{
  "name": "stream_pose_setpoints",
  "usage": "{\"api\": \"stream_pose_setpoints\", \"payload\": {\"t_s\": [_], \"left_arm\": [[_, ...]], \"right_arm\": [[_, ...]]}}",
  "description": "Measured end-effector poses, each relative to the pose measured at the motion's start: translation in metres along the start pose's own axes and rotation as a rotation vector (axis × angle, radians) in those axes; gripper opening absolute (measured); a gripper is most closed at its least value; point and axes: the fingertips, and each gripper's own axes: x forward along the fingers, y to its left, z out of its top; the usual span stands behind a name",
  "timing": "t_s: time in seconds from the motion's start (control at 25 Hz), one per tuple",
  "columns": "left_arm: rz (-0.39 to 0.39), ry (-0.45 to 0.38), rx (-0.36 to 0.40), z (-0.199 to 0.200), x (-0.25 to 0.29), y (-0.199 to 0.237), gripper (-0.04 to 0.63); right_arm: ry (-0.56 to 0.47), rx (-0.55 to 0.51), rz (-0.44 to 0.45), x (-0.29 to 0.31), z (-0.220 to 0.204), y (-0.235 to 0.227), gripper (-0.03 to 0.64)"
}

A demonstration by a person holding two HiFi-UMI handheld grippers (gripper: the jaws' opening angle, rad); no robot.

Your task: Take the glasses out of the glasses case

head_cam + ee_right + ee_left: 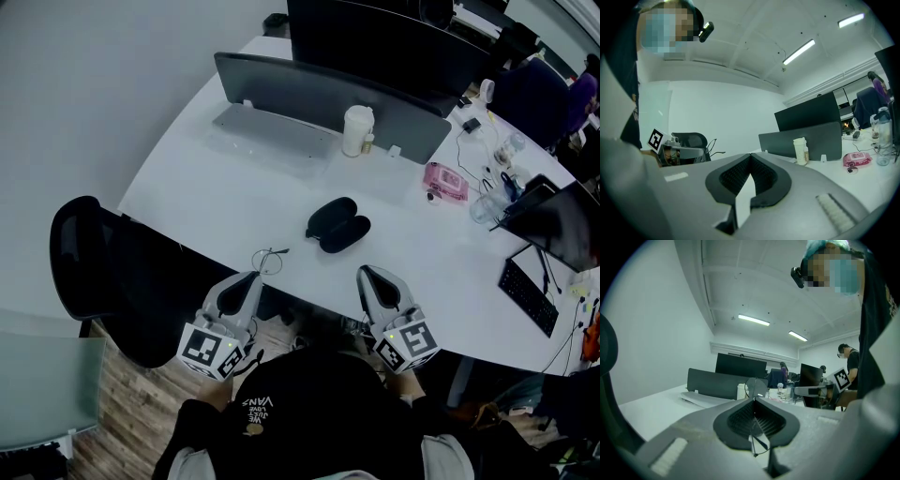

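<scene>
The black glasses case (337,225) lies open on the white table (234,187), a little beyond both grippers. Thin wire-framed glasses (269,260) hang over the table's near edge, at the tip of my left gripper (255,277). In the left gripper view the jaws of the left gripper (754,399) are shut on the glasses (756,386); one round lens stands above the tip and a temple runs down between the pads. My right gripper (364,272) sits at the table edge, right of the glasses and in front of the case. In its own view the right gripper (750,154) is shut and holds nothing.
A dark monitor (328,94) and a white bottle (357,129) stand behind the case. A pink pack (445,181), a keyboard (528,295) and cables lie at the right. A black office chair (94,272) stands at the left, by the table edge.
</scene>
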Motion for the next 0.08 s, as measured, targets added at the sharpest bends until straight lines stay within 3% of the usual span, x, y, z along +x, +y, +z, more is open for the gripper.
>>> {"api": "stream_pose_setpoints", "payload": {"t_s": [0.08], "left_arm": [[0.002,0.000,-0.001,0.0006,0.0003,-0.0007,0.008]], "right_arm": [[0.000,0.000,0.001,-0.0003,0.0002,0.0000,-0.002]]}}
